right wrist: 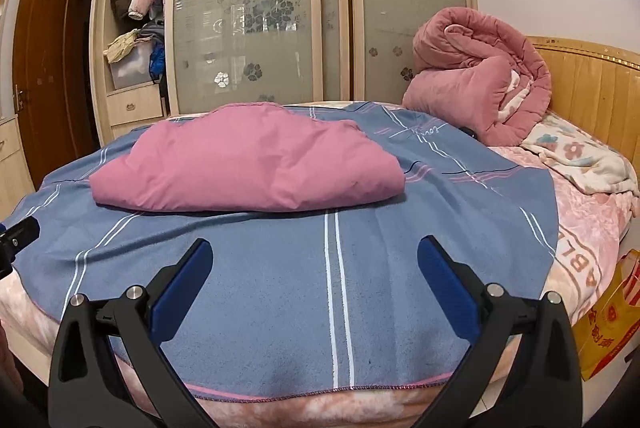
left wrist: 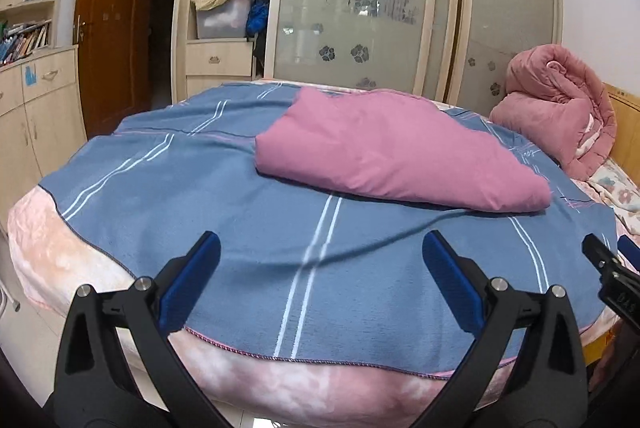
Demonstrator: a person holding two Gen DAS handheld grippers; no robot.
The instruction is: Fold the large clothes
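A bedroom holds a bed (right wrist: pixel 592 224) with a pale pink quilted cover, and over most of it lies a blue blanket (right wrist: pixel 280 276) crossed by thin white and pink stripes. Its hemmed near edge hangs over the near side of the mattress. Behind the bed stands a wardrobe (right wrist: pixel 248 8) with 2 frosted sliding doors printed with flowers; its open left section shows hanging coats, a clear storage box and drawers. A brown wooden door (left wrist: pixel 116 28) and a bookshelf (left wrist: pixel 28 8) sit at the far left. At the far right, by the wooden headboard (right wrist: pixel 588 84), a rolled pink quilt (right wrist: pixel 476 80) rests near a floral towel (right wrist: pixel 580 156). A yellow and red bag (right wrist: pixel 612 312) stands on the floor at the right.

The pink folded garment (right wrist: pixel 248 164) lies on the blanket toward the far side, roughly centred and well apart from both grippers. Its long axis runs left to right across the bed; the near edge is a smooth fold, the right end is rounded and thick, and the far edge is uneven.

The left gripper (left wrist: pixel 320 260) and the right gripper (right wrist: pixel 314 266) hover above the near part of the blanket, each with its blue-padded fingers spread wide and nothing between them
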